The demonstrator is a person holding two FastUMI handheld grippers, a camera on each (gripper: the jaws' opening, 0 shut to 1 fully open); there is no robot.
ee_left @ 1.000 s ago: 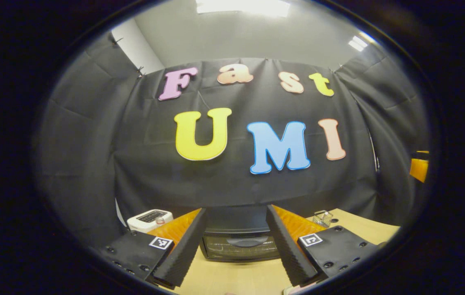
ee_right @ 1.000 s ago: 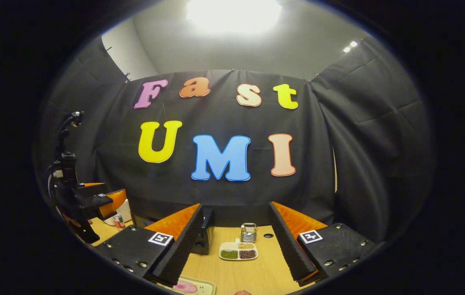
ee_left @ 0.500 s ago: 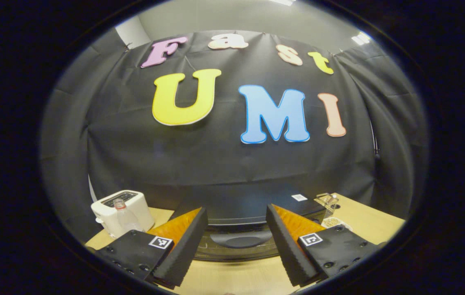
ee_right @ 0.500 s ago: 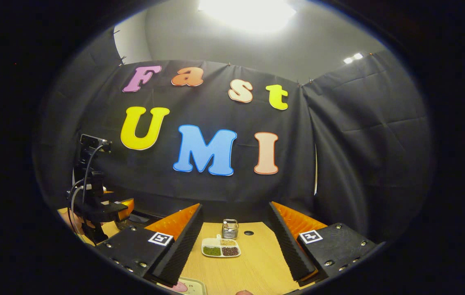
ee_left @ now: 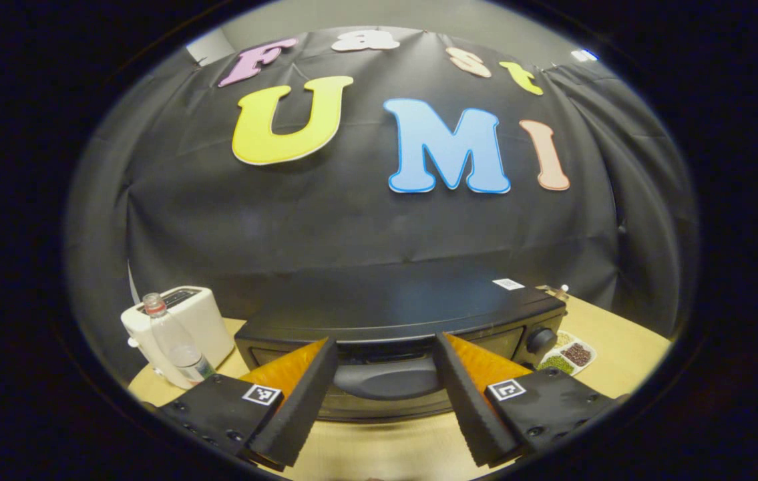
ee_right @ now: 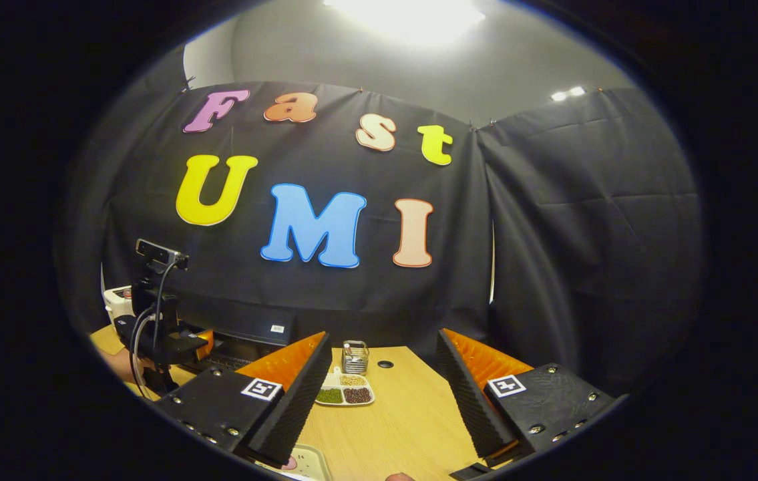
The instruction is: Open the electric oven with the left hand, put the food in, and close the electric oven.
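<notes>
No readable writing is showing on the electric oven (ee_left: pixel 392 314). My left gripper (ee_left: pixel 385 394) is hanging wide open, empty, fingers flanking its door handle (ee_left: pixel 387 378); my right gripper (ee_right: pixel 382 394) is gaping empty over the wooden table (ee_right: pixel 399 427).

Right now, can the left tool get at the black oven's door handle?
Probably yes. In the left gripper view the left tool is open, and the curved dark handle of the black electric oven sits straight ahead between its fingers. Nothing lies between them; the clear plastic bottle stands off to the side.
</notes>
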